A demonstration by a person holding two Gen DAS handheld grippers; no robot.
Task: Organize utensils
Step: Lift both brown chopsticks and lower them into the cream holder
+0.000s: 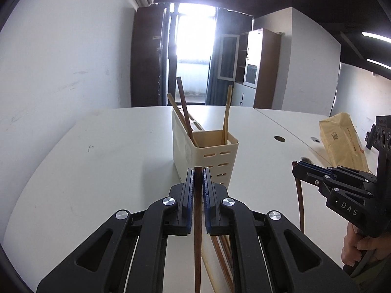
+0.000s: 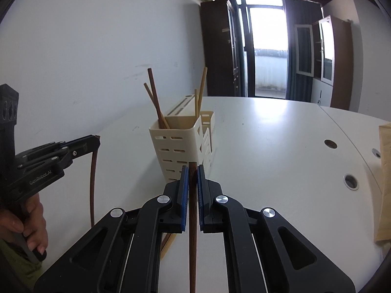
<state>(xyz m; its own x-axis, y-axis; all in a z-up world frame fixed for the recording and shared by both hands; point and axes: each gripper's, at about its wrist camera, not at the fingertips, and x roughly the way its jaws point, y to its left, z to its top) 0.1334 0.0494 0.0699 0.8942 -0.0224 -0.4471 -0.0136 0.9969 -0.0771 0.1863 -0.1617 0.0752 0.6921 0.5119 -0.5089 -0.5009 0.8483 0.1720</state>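
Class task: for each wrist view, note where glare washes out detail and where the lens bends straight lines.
Left wrist view: the window is blown out white, hazing the frame around it; the table edge curves. Right wrist view: the window glares less, a sheen lies on the table, and the wall bows outward.

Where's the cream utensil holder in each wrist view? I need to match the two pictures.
Left wrist: cream utensil holder at centre, just beyond the left hand-held gripper.
Right wrist: holder left of centre, ahead of the right hand-held gripper.
Shared landmark: bright balcony door.
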